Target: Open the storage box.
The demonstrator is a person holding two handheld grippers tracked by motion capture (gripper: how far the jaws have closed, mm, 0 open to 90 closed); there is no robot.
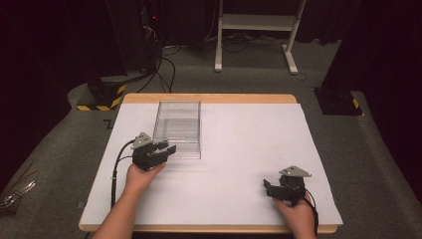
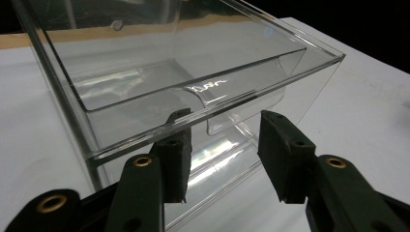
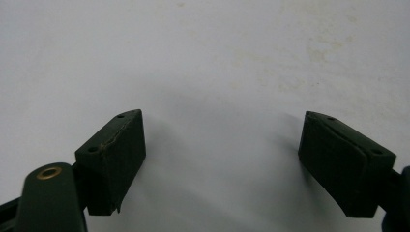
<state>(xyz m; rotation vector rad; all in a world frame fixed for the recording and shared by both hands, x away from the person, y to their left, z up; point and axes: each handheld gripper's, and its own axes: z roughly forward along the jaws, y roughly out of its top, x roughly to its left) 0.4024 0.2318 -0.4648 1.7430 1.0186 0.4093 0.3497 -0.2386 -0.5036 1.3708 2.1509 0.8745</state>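
Reaching toward 1 o'clock, the left gripper (image 1: 169, 149) straddles the clear box's (image 1: 178, 127) front handle (image 2: 227, 108), jaws apart. The right gripper (image 1: 268, 188) rests spread on the table (image 1: 239, 149).

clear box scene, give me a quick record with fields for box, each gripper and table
box: clear box with a drawer, on the table's left half
left gripper: left gripper at the box's near end, jaws either side of the drawer's front handle, pads not yet pressing on it
right gripper: right gripper on the table's near right, jaws wide, nothing between them
table: white table with a wooden rim
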